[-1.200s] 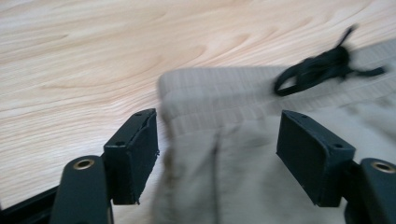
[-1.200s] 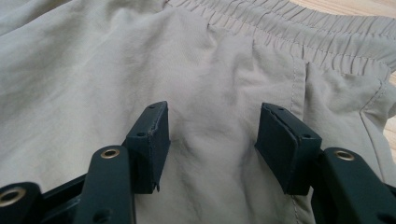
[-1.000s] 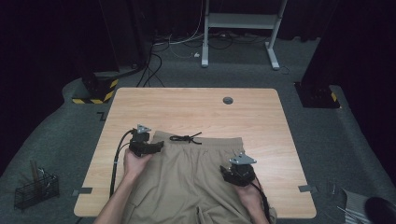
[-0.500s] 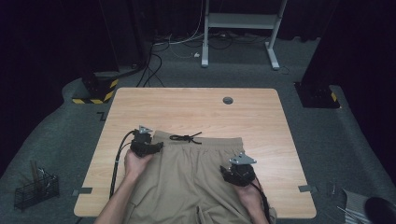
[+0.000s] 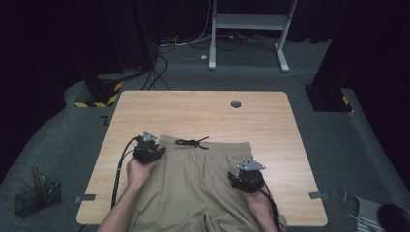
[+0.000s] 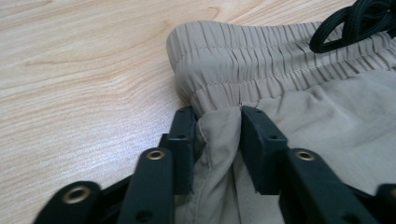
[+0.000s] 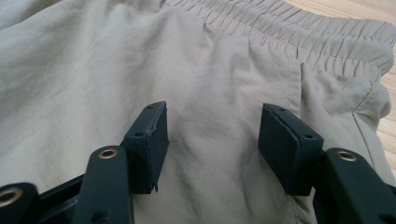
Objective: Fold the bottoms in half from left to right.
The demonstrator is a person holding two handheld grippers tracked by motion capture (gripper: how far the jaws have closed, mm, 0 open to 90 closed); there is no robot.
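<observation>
Between the left tool's nearly closed jaws sat a fold of the shorts below the waistband; the right tool hovered wide open, empty; folding looked barely begun.

The shorts lie on the near half of the desk, waistband away from the person, with the drawstring on it. The left tool is at the waistband's left corner, the right tool on the shorts' right side.
</observation>
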